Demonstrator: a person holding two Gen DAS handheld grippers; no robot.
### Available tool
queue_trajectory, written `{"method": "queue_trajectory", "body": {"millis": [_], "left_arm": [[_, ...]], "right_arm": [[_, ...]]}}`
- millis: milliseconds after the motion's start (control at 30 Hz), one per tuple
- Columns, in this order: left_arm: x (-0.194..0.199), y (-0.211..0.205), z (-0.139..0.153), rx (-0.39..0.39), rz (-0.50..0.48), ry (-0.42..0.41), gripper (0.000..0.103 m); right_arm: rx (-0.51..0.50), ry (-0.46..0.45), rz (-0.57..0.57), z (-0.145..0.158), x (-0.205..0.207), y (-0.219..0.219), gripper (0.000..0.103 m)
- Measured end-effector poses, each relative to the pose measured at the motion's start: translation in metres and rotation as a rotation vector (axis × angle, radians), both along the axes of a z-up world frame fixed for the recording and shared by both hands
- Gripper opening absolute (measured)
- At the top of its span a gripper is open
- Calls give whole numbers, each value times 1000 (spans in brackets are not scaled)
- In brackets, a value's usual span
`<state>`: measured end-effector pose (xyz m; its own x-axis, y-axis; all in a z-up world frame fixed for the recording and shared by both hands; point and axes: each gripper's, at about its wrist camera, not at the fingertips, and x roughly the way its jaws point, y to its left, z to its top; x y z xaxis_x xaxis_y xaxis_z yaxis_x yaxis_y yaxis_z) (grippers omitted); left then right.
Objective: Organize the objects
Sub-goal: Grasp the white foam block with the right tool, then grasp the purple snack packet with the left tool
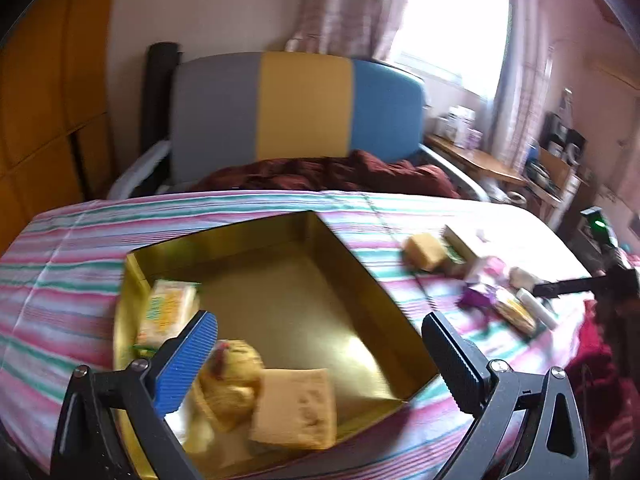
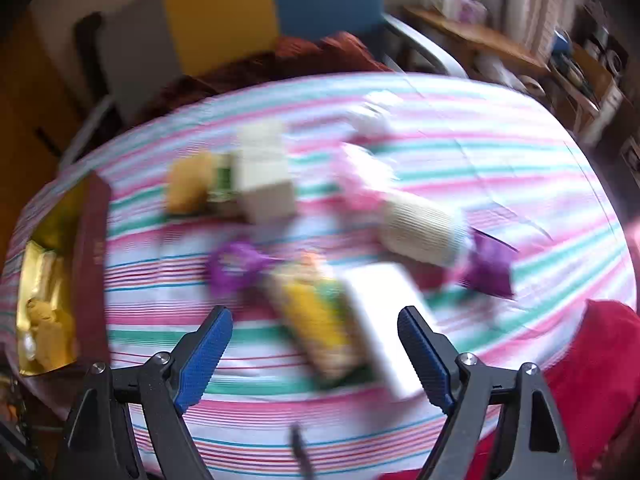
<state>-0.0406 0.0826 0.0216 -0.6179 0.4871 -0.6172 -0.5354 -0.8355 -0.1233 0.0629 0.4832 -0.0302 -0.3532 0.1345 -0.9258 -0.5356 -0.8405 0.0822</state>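
A gold-lined box (image 1: 360, 280) sits on the striped cloth. It holds a yellow-green packet (image 1: 168, 312), a yellow plush lump (image 1: 232, 376) and a beige block (image 1: 296, 408). My left gripper (image 1: 320, 336) hangs open above the box's near corner, gripping nothing. To the right lies a blurred pile: yellow packet (image 2: 316, 320), white box (image 2: 384, 320), purple wrappers (image 2: 236, 268), ribbed cream roll (image 2: 420, 232), cream box (image 2: 264, 176), yellow sponge (image 2: 188, 184). Open as well, my right gripper (image 2: 314, 320) hovers over the yellow packet and white box, pads apart from both.
The gold box (image 2: 44, 280) with its maroon outer wall is at the left edge of the right wrist view. A maroon blanket (image 1: 328, 172) and a grey, yellow and blue headboard (image 1: 304, 108) lie beyond the cloth. A wooden desk (image 1: 476, 160) stands right, red fabric (image 2: 592, 352) near right.
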Motion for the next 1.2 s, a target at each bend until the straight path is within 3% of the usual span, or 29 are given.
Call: {"method": "queue_trajectory", "body": {"millis": [167, 400, 500, 567, 833, 933, 1100, 1200], "left_arm": [[14, 34, 1, -13, -136, -6, 103], [28, 77, 5, -33, -264, -12, 103], [33, 97, 5, -41, -320, -21, 103], [35, 110, 5, -50, -349, -26, 103], [34, 166, -13, -141, -419, -75, 103], [24, 189, -24, -158, -413, -145, 103], [-8, 221, -51, -164, -350, -303, 102], [-19, 238, -63, -177, -346, -340, 99]], "right_arm": [[-79, -103, -22, -28, 2, 38, 86], [-185, -135, -50, -55, 2, 57, 86], [-255, -82, -60, -60, 4, 62, 82], [-263, -45, -54, -56, 5, 62, 62], [-255, 69, -41, -39, 15, 59, 60], [-270, 144, -34, -29, 21, 60, 61], [-260, 180, -36, -27, 16, 62, 61], [-266, 204, -40, -28, 15, 67, 61]]}}
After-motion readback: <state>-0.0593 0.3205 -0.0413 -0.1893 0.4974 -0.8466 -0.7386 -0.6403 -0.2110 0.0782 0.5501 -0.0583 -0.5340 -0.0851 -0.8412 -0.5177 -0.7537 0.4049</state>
